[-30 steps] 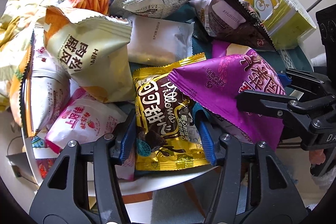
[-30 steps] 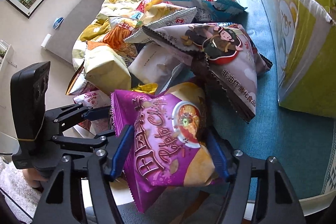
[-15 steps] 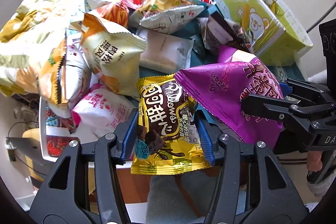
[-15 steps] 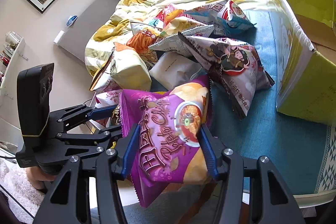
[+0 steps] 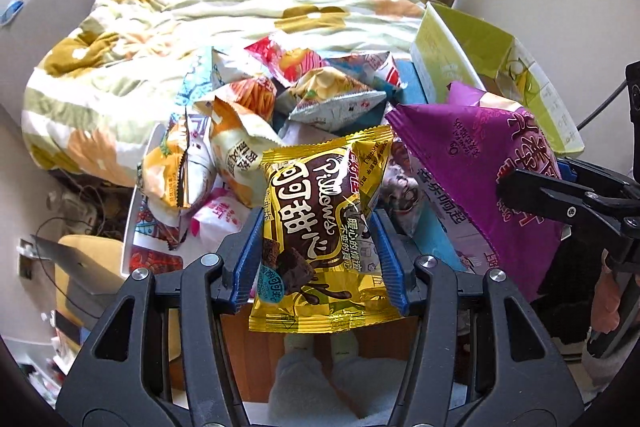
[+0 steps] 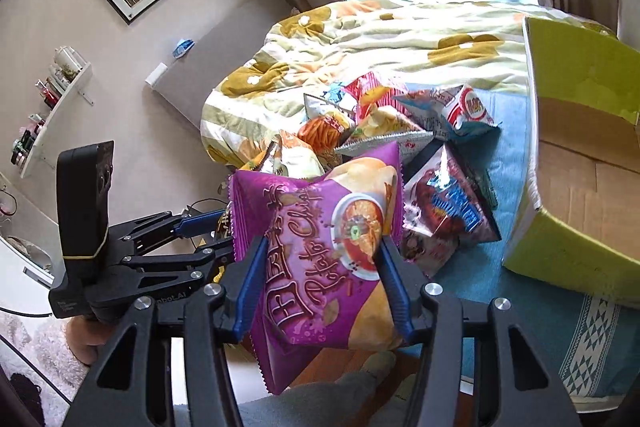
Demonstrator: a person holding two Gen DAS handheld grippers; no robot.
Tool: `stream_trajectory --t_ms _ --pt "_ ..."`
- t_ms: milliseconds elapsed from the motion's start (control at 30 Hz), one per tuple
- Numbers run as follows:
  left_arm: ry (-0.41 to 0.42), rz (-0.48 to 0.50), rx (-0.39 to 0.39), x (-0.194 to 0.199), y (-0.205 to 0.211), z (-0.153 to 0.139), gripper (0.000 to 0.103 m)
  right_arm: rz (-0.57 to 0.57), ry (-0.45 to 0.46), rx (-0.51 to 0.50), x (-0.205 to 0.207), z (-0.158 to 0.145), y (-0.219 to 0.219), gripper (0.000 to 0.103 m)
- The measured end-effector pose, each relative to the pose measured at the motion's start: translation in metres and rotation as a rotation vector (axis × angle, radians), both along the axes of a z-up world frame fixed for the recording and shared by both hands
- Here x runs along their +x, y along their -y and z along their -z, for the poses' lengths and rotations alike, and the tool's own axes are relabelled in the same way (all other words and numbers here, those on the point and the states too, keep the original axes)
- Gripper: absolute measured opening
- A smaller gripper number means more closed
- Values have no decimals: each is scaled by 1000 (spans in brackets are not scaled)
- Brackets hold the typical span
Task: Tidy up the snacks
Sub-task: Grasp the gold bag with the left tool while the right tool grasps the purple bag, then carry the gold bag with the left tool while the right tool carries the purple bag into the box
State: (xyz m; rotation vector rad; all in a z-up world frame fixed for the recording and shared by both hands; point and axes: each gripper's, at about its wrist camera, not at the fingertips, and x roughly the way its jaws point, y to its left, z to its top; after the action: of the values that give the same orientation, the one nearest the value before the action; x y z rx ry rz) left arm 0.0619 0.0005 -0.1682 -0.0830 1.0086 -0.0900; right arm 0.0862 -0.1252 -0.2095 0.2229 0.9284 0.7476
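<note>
Both my claws have risen since a second ago, and each carries a packet clear of the heap. My left gripper (image 5: 320, 259) pinches the yellow Pillows packet (image 5: 320, 223) between its blue pads, pressing on both side edges; earlier that packet lay on the pile with the pads around it, and now it hangs in the air with the floor and a pale rug visible beneath its bottom seam. My right gripper (image 6: 320, 279) squeezes the purple potato chip bag (image 6: 320, 251) across its middle, and the sides of the bag bulge where the pads bite in more tightly than a second ago. That bag too has come up off the blue tablecloth (image 6: 496, 283). In the left wrist view the purple bag now sits higher, at the right, overlapping the front of the green cardboard box (image 5: 480, 63). The remaining snack pile (image 5: 280, 99) now lies lower and farther off than before, and much more of the flowered quilt (image 5: 160, 27) and the window behind it has come into view. The box stands open at the right of the pile, its brown inside showing in the right wrist view.
</note>
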Motion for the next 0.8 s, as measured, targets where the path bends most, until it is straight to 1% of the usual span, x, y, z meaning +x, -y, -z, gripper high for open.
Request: stream_trajectory --t_ms 233,300,400,600,800 --pt "103 20 22 12 41 -44 49 57 81 30 4 -36 44 50" --pt "130 39 29 20 53 -54 49 86 114 26 6 -47 60 50" --pt "155 83 15 39 74 -69 49 149 153 0 15 -63 83 50" --pt "195 194 -15 100 122 -91 49 310 176 -71 44 -84 129 50" --pt "184 321 -37 178 173 -92 49 474 157 -167 91 -88 165 50"
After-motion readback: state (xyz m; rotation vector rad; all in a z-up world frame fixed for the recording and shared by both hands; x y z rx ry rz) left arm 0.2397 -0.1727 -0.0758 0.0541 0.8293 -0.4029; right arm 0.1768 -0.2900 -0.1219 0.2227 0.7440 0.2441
